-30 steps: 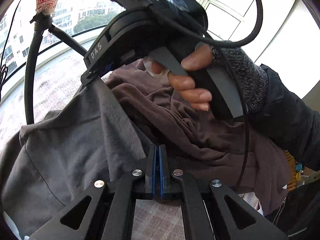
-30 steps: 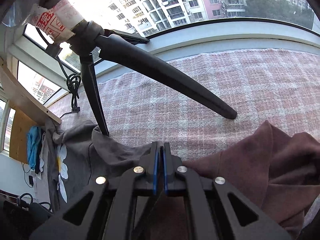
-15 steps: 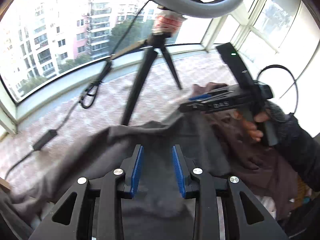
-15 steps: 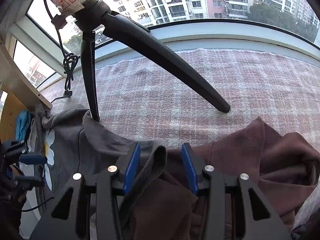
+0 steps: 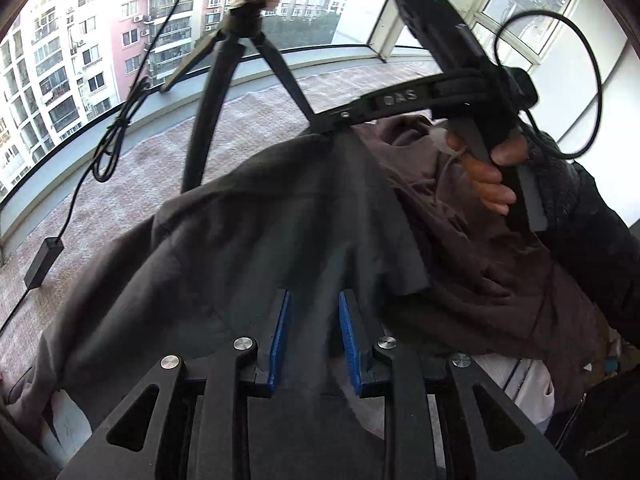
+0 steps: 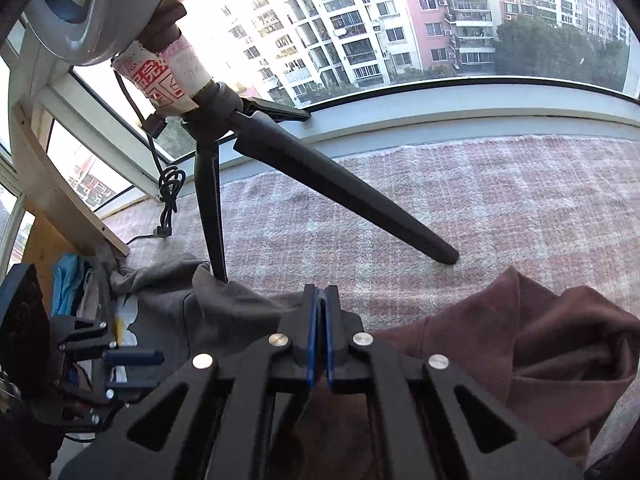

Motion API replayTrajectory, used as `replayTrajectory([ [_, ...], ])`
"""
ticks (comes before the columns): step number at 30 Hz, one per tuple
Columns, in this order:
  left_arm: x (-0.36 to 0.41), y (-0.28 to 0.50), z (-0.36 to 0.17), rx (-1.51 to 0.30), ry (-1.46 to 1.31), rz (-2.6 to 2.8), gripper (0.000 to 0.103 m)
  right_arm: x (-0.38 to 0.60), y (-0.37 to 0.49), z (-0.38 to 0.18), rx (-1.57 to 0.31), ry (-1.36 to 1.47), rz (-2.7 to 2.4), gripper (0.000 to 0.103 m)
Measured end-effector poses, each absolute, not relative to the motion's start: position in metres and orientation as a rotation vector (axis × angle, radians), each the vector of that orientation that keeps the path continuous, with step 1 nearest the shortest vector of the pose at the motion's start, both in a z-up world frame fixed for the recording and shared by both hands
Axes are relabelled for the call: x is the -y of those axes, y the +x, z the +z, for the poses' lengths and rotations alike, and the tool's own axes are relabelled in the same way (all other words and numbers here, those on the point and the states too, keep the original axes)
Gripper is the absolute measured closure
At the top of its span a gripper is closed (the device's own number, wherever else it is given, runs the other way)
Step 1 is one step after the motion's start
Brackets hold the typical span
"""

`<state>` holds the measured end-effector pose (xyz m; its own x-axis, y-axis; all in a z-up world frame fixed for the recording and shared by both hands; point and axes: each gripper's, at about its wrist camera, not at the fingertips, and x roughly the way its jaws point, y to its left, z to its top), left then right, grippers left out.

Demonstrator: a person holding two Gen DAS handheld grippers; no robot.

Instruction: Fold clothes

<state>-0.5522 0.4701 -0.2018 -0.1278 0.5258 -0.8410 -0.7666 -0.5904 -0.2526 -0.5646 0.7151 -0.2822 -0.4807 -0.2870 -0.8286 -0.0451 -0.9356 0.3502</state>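
Grey garment [image 5: 248, 248] hangs pinched in right tool [image 5: 328, 126], beneath left tool [image 5: 312, 320].

- Dark grey garment [image 5: 248, 248] is showing a white flower print [image 6: 127, 330] at its edge.
- Maroon garment [image 6: 540, 340] is lying plain.
- Pink-and-white checked cloth [image 6: 480, 208] is covering the surface.
- Black tripod [image 6: 320, 176] is wearing a red-and-white label [image 6: 164, 76].
- Both grippers are showing blue pads [image 5: 280, 340] on black frames.
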Motion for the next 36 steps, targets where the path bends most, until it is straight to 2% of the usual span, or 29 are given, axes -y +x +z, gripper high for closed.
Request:
replayTrajectory([
  [2, -0.488, -0.532, -0.2, -0.35, -1.2, 1.804, 0.076, -0.727, -0.563, -0.285, 0.449, 1.579, -2.527, 0.097],
  [7, -0.524, -0.512, -0.212, -0.438, -1.146, 1.788, 0.076, -0.743, -0.536, -0.278, 0.553, 1.609, -2.465, 0.095],
  [12, -0.538, -0.511, -0.225, -0.512, -1.151, 1.784, 0.077, -0.753, -0.516, -0.268, 0.581, 1.62, -2.464, 0.093],
  [13, -0.537, -0.513, -0.227, -0.508, -1.164, 1.786, 0.081, -0.758, -0.515, -0.266, 0.589, 1.622, -2.471, 0.092],
  [14, -0.537, -0.517, -0.229, -0.488, -1.175, 1.79, 0.087, -0.761, -0.514, -0.266, 0.598, 1.624, -2.478, 0.092],
  [15, -0.533, -0.521, -0.227, -0.443, -1.186, 1.794, 0.099, -0.757, -0.522, -0.273, 0.618, 1.623, -2.475, 0.09],
  [18, -0.525, -0.53, -0.22, -0.293, -1.194, 1.814, 0.099, -0.756, -0.536, -0.287, 0.671, 1.641, -2.438, 0.08],
  [26, -0.498, -0.545, -0.207, 0.115, -1.178, 1.872, 0.099, -0.748, -0.558, -0.311, 0.643, 1.725, -2.339, 0.08],
  [28, -0.489, -0.548, -0.206, 0.153, -1.184, 1.876, 0.099, -0.747, -0.56, -0.316, 0.655, 1.735, -2.328, 0.08],
  [32, -0.467, -0.555, -0.198, 0.219, -1.177, 1.9, 0.099, -0.77, -0.545, -0.306, 0.856, 1.621, -2.352, 0.079],
  [36, -0.447, -0.565, -0.191, 0.234, -1.176, 1.93, 0.099, -0.786, -0.53, -0.302, 0.99, 1.576, -2.329, 0.072],
])
